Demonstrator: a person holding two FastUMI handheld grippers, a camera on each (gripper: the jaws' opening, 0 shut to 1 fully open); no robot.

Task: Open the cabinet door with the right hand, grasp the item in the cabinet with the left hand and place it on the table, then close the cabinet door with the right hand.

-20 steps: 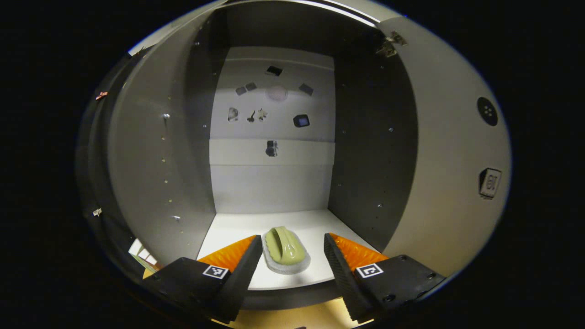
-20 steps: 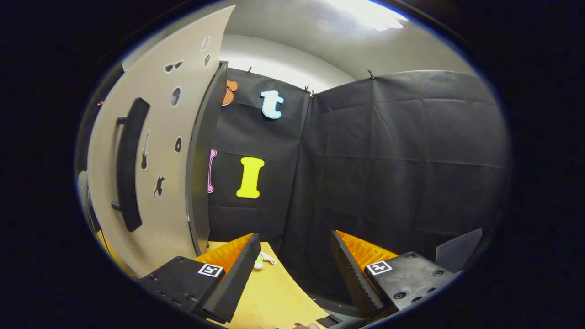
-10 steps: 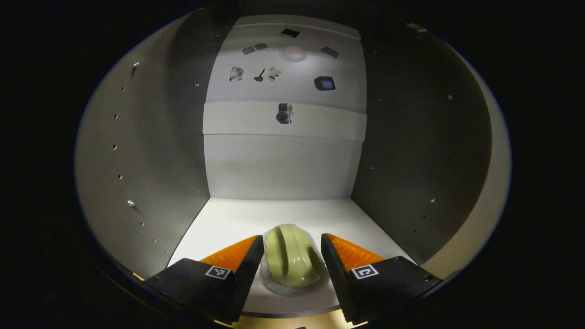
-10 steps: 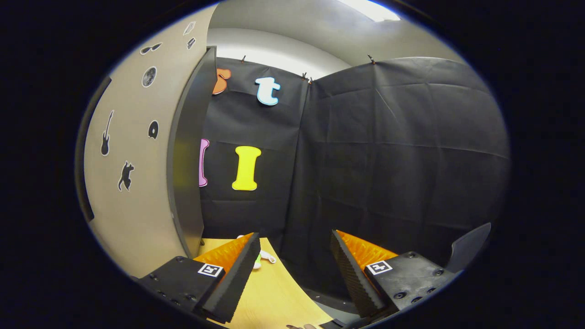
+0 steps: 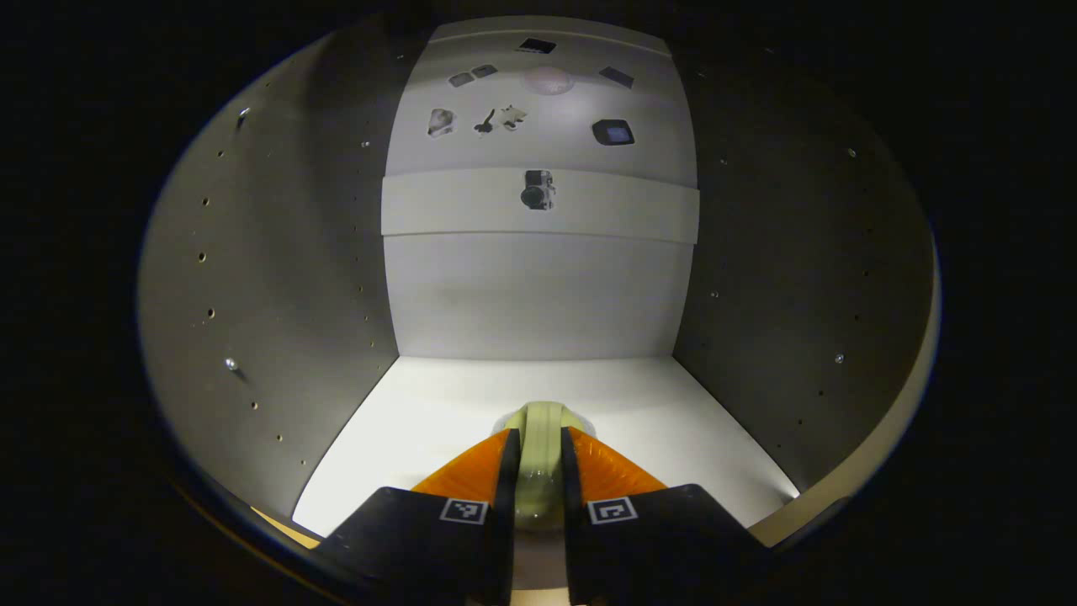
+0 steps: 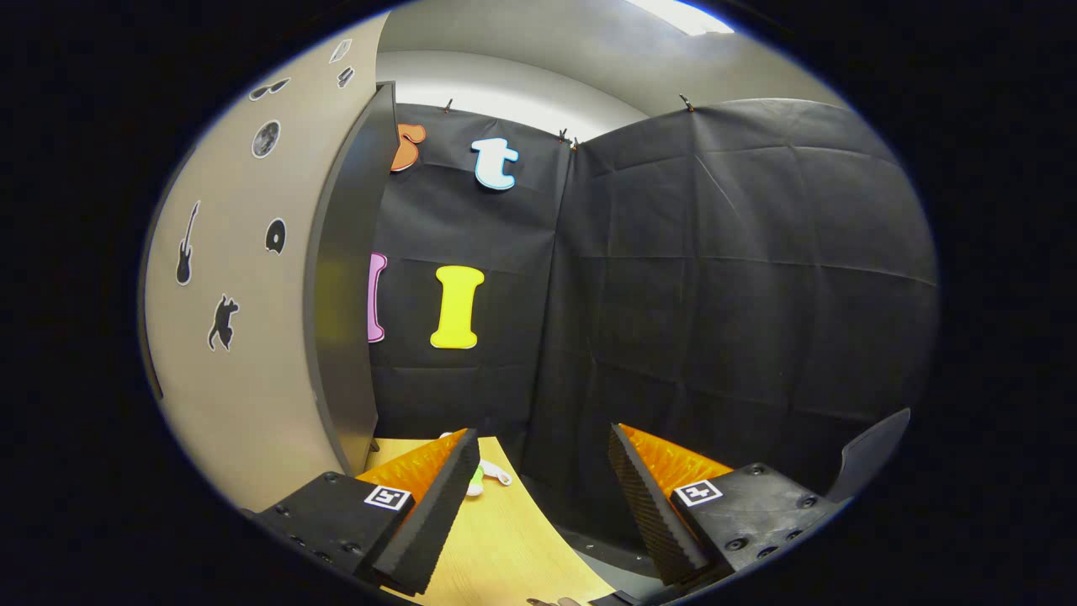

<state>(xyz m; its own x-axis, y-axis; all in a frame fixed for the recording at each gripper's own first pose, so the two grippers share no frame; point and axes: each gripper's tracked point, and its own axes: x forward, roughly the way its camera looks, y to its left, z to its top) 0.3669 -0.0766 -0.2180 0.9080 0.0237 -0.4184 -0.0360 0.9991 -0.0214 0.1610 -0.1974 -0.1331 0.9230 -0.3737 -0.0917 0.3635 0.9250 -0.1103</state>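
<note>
In the left gripper view I look into the open cabinet, whose white shelf [image 5: 421, 421] carries a pale green brush-like item [image 5: 538, 429] on a grey base. My left gripper [image 5: 535, 463] reaches inside and is shut on the item's raised green handle, both fingers pressed against its sides. In the right gripper view the cabinet door [image 6: 244, 295] stands swung open on the left, beige with small dark stickers and a dark edge. My right gripper [image 6: 543, 480] is open and holds nothing, hovering over the wooden table [image 6: 505, 539] to the right of the door.
Dark cabinet side walls [image 5: 269, 278] close in on both sides of the left gripper, and the pale back panel [image 5: 538, 286] bears small stickers. A small white and green object [image 6: 484, 477] lies on the table near the door's foot. Black cloth walls the booth.
My left gripper has pushed a little deeper into the cabinet and shut on the green item's handle. The right gripper has hardly moved; the door looks the same.
</note>
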